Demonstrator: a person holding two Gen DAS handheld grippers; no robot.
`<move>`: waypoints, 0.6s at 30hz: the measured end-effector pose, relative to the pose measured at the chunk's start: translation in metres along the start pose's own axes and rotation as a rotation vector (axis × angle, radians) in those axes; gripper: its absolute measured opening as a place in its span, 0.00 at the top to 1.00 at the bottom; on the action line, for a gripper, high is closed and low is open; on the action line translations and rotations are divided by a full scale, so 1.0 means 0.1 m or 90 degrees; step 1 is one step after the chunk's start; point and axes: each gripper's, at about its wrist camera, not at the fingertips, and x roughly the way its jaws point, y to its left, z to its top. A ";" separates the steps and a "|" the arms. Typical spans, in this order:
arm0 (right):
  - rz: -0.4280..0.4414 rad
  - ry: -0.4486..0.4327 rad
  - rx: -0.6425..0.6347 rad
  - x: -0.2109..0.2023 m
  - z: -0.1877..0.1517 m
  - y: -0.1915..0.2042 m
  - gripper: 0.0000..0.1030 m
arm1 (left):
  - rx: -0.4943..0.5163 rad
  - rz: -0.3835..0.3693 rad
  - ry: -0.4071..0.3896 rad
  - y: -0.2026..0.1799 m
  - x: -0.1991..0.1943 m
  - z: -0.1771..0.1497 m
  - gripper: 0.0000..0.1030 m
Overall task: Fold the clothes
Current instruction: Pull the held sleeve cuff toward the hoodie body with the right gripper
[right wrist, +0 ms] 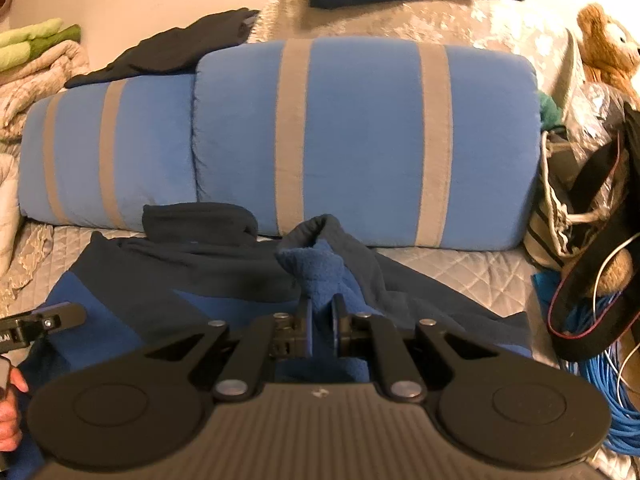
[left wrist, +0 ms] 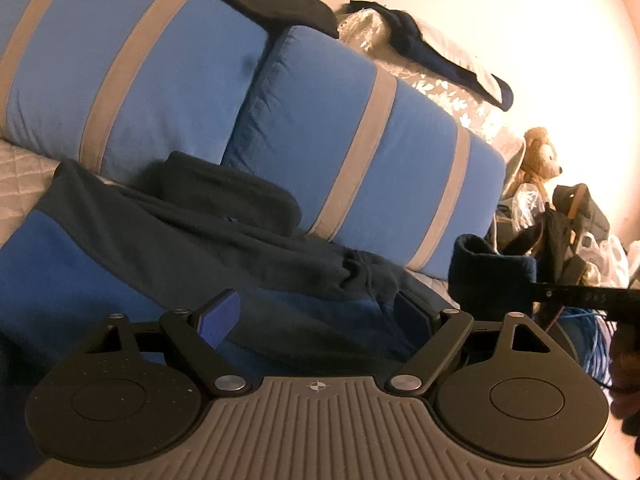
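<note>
Fleece jacket (right wrist: pixel 168 280), navy and blue, spread on quilted bed (right wrist: pixel 460 272), long axis nine to three: right gripper (right wrist: pixel 321 316) pinches its raised sleeve at twelve o'clock, nearer hand; left gripper (left wrist: pixel 320 312) spread, empty, jacket at twelve.

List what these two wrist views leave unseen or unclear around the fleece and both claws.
- Fleece garment: near edge hidden in both views by the claw bodies; overall shape unclear.
- Sleeve pinched in the right claw: how much cloth is between the pads is hidden by folds.
- Left claw: open above the fleece; contact cannot be told.
- Teddy bear: cut off by the right wrist view's edge.
</note>
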 end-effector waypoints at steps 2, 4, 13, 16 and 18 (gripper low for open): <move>0.010 0.004 -0.013 0.03 -0.03 0.11 0.91 | 0.001 -0.007 -0.004 -0.01 -0.01 0.00 0.18; 0.024 0.013 -0.026 0.06 -0.06 0.22 0.91 | 0.003 -0.014 -0.008 -0.01 -0.02 0.00 0.18; 0.130 0.064 -0.017 0.28 -0.19 0.60 0.80 | -0.014 -0.021 -0.013 0.04 -0.05 0.00 0.18; 0.195 0.057 0.001 0.27 -0.16 0.55 0.49 | -0.030 -0.023 -0.014 0.08 -0.06 0.02 0.18; 0.202 0.034 -0.016 0.21 -0.12 0.50 0.34 | -0.040 -0.024 -0.016 0.10 -0.07 0.03 0.18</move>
